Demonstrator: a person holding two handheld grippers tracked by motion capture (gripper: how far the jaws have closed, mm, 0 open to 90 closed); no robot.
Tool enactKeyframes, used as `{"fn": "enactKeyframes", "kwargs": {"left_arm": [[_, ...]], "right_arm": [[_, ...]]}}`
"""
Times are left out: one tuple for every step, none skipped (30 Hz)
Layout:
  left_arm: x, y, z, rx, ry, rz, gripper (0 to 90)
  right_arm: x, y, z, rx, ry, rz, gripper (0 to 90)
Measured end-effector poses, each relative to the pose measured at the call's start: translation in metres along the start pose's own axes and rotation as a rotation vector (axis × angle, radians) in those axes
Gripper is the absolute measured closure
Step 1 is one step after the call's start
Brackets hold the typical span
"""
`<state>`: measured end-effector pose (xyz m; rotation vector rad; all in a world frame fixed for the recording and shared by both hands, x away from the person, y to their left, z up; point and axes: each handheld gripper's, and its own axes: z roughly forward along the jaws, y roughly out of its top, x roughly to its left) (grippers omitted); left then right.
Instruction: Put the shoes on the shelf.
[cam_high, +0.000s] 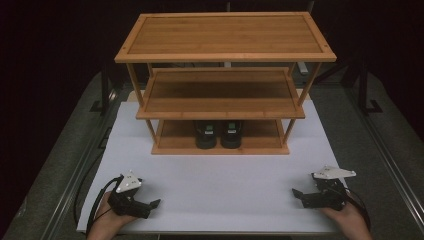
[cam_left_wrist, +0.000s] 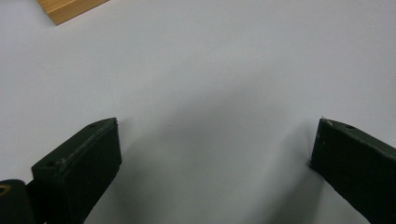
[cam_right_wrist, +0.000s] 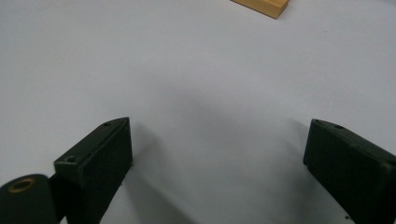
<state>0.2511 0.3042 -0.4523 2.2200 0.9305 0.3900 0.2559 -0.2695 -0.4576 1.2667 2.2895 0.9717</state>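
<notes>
From the high view, the left hand-held gripper (cam_high: 150, 204) and right hand-held gripper (cam_high: 299, 196) are resting at the white bench's (cam_high: 220, 185) near corners, well apart from the wooden shelf rack (cam_high: 222, 85), whose bottom shelf is holding a pair of black shoes (cam_high: 218, 134). In the left gripper view, the jaws are standing spread over bare bench with nothing between them. In the right gripper view, the jaws are likewise gaping wide and empty.

Left gripper (cam_high: 150, 204) held low at the near left, jaws pointing inward toward the centre and spread wide with nothing between them. Right gripper (cam_high: 298, 196) held low at the near right, mirroring it, jaws likewise wide apart and empty. Hands grasp both from behind.
</notes>
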Motion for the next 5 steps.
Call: {"fn": "enactKeyframes", "kwargs": {"left_arm": [[0.0000, 0.0000, 0.0000, 0.000, 0.000, 0.001, 0.8], [0.0000, -0.0001, 0.0001, -0.002, 0.001, 0.000, 0.9], [-0.0001, -0.0002, 0.0000, -0.001, 0.000, 0.001, 0.8], [-0.0001, -0.0003, 0.0001, -0.003, 0.001, 0.001, 0.9], [-0.0001, -0.0003, 0.0001, -0.003, 0.001, 0.001, 0.9]], "right_arm": [[0.0001, -0.0001, 0.0000, 0.000, -0.001, 0.000, 7.4], [0.0001, -0.0001, 0.0000, -0.001, 0.000, -0.001, 7.4], [0.0000, -0.0002, 0.0000, -0.001, 0.000, 0.000, 7.4], [0.0001, -0.0001, 0.0000, -0.001, -0.001, -0.001, 7.4], [0.0002, -0.0002, 0.0000, 0.000, -0.001, -0.001, 7.4]]}}
